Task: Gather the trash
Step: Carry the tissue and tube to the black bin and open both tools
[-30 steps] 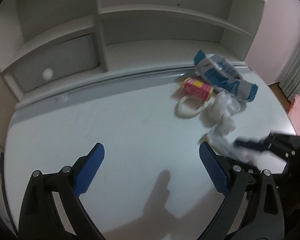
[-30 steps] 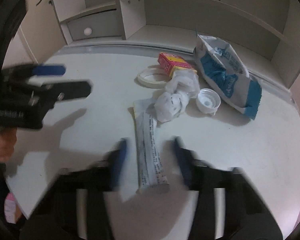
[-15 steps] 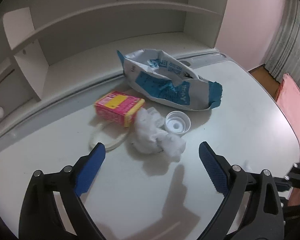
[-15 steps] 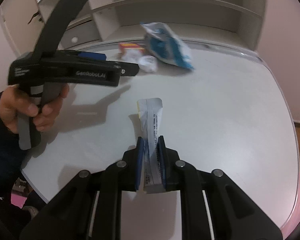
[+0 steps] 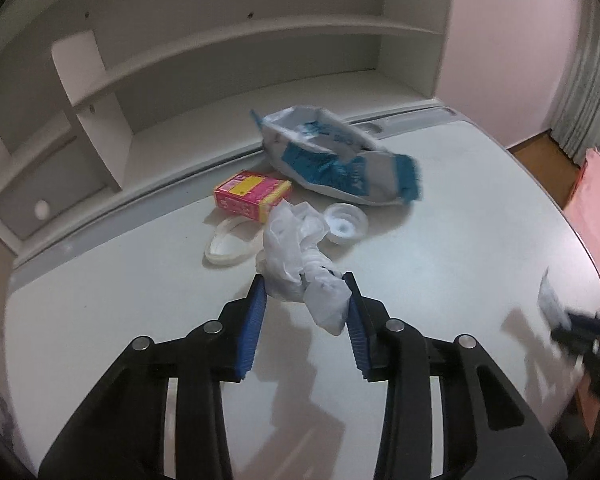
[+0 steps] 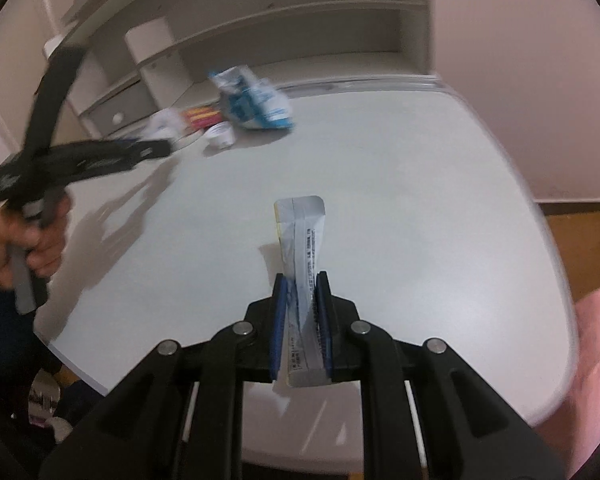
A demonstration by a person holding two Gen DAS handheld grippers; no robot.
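- While my left gripper (image 5: pixel 305 294) has just been closing, its blue pads now bracket a crumpled white plastic wad (image 5: pixel 300 256); the near end of the wad sits between the jaws and both pads appear to press on it, the rest spilling forward past the tips.
- Just beyond that gripper's tips, slightly to their left, lies a white ring-shaped lid (image 5: pixel 230 242) flat on the counter (image 5: pixel 100 300).
- Ahead of the tips, past the wad, is a pink and yellow carton (image 5: pixel 252 196) on its side; a round white cap (image 5: pixel 346 224) sits just right of the wad's far end.
- Farther ahead and to the right of the tips lies a blue and white bag (image 5: pixel 340 160), mouth open, near the counter's back edge beneath the shelf unit (image 5: pixel 220 60).
- My right gripper (image 6: pixel 302 298) is pressed tight on a long silver sachet (image 6: pixel 302 240); the sachet runs straight out between the pads, its far end sticking out well past the tips above the counter.
- From the right wrist view, my left hand (image 6: pixel 28 240) grips its tool off to the left, and the rest of the trash lies well ahead and left of the right gripper's tips.
- At the right edge of the left wrist view the right gripper and its sachet are blurred.
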